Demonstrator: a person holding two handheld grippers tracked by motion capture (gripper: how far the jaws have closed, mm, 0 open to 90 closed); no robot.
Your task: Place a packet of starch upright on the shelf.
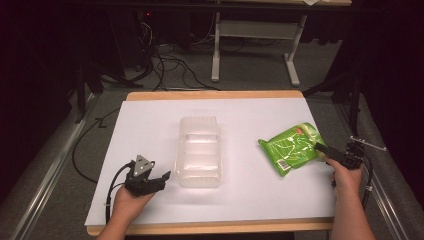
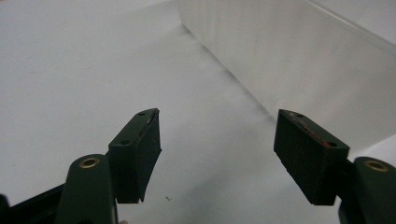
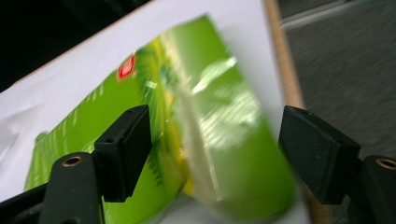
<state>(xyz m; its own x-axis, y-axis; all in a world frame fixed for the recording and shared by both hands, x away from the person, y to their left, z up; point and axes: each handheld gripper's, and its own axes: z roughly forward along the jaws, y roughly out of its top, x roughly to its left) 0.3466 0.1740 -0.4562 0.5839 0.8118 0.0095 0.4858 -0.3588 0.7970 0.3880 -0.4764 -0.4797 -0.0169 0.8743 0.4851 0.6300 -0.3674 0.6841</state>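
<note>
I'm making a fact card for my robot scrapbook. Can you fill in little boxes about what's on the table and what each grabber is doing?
Table: white sheet on a wooden-edged table
Middle: clear ribbed plastic tray, nothing visible inside
Right side: shiny green plastic snack bag, lying flat
Left gripper: open, beside the tray's near left corner, holding nothing
Right gripper: open, jaws either side of the bag's end, not pressing it

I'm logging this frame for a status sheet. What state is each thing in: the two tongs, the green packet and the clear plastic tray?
Left tongs: open, nothing between the jaws, resting beside the tray.
Right tongs: open, jaws either side of the packet's end, not pressing on it.
Green packet: sealed, lying flat on the table near its right edge.
Clear plastic tray: empty, lying mid-table.
White table: bearing the tray and the packet.
</note>
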